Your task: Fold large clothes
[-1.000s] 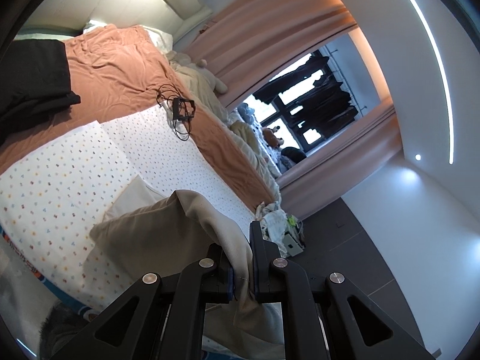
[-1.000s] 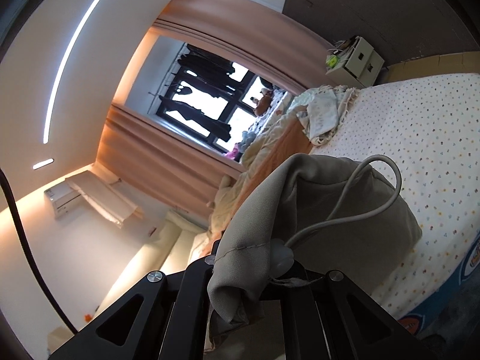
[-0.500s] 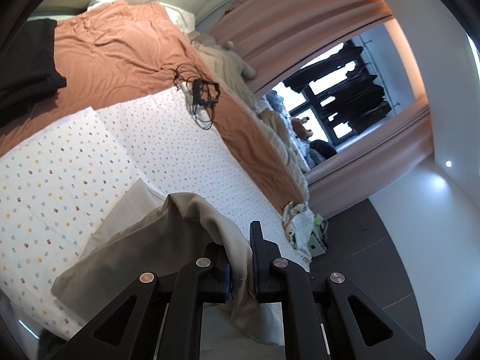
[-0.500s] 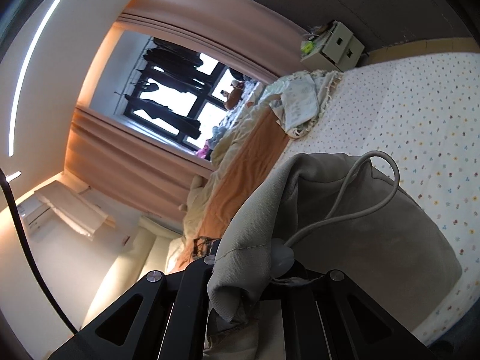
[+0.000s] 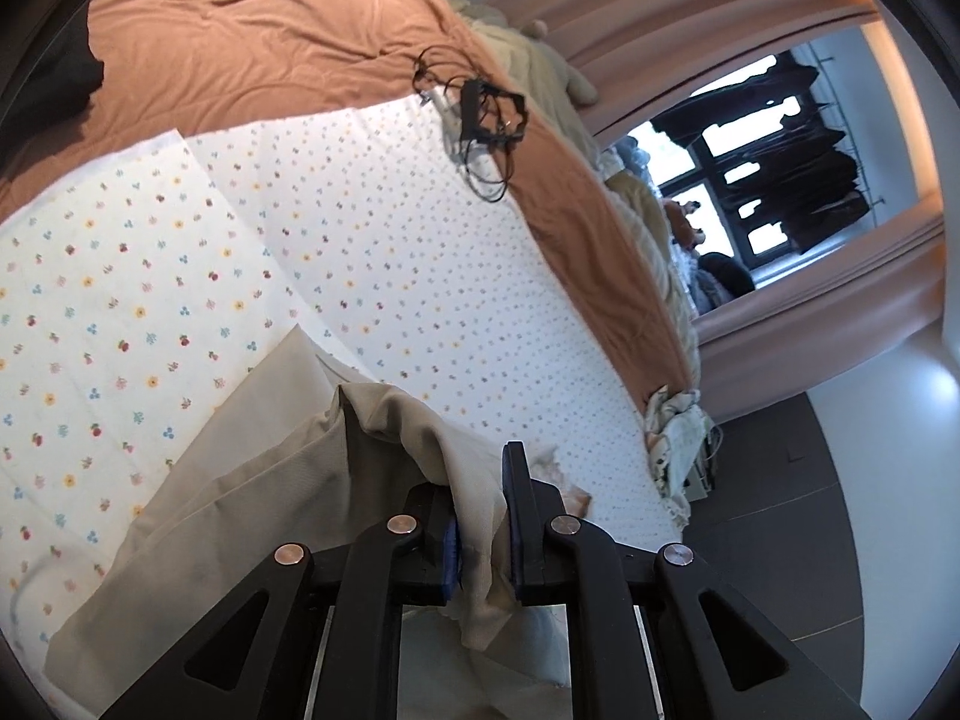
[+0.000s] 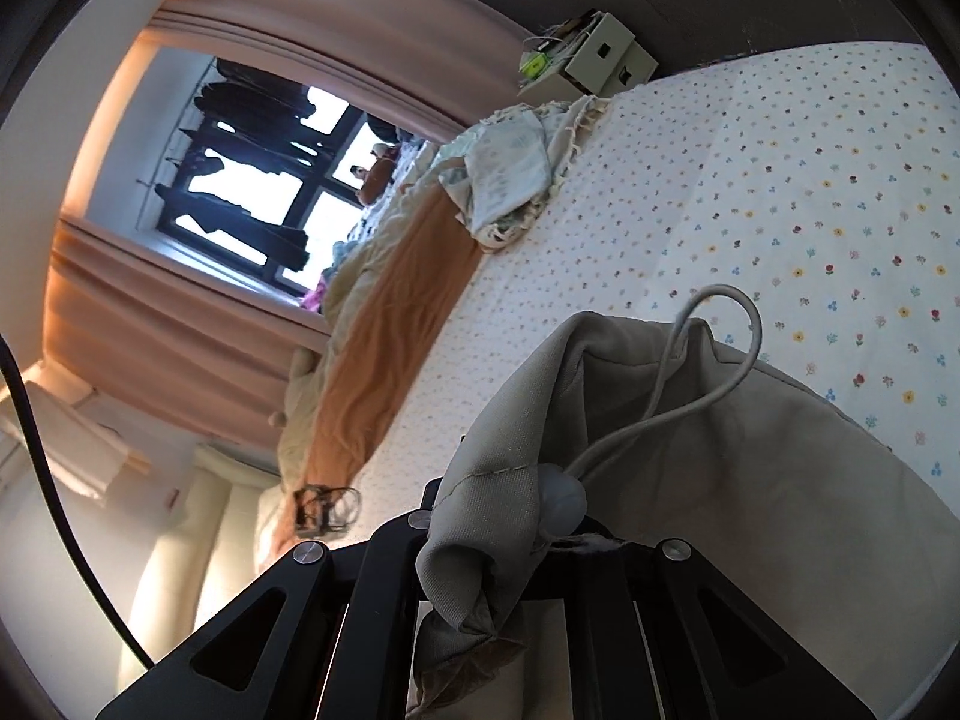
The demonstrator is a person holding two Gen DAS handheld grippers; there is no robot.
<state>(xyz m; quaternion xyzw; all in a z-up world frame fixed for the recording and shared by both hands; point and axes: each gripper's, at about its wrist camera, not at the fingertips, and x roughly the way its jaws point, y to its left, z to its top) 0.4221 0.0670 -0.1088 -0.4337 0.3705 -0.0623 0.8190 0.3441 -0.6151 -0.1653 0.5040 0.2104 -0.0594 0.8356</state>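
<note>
Left tool [image 5: 480,516]: jaws opening, a fold of the beige garment [image 5: 252,498] between them. A sliver of gap shows on both sides of the cloth, so the pads look to be letting go of it. Blue pad [image 5: 451,552] visible on the left finger. The cloth hangs in a tongue below the fingers and drapes out to the left.

Right tool [image 6: 510,534]: jaws opening too, but fingertips are buried under bunched beige fabric; cannot tell whether the pads press on it. Same garment [image 6: 750,480] here, with a pale drawcord [image 6: 708,360] looping up from a round toggle [image 6: 561,495] that sits just at the tool's mouth.

Garment position: it lies spread on the bed at the near edge, on the white flower-print sheet [image 5: 360,210], with both gathered ends up at the tools. In the left view it fans flat toward the lower left.

Farther out, left view: a rust-orange blanket [image 5: 252,42] covers the far part of the bed; a black tangle of cable [image 5: 480,114] lies at the line where sheet meets blanket. A dark garment [image 5: 66,84] at the left edge. Pink curtains [image 5: 690,18] frame a window [image 5: 750,192] with dark clothes hanging outside.

Right view: a crumpled pale cloth [image 6: 516,168] on the bed's far corner, a white cabinet [image 6: 600,54] just beyond it.
</note>
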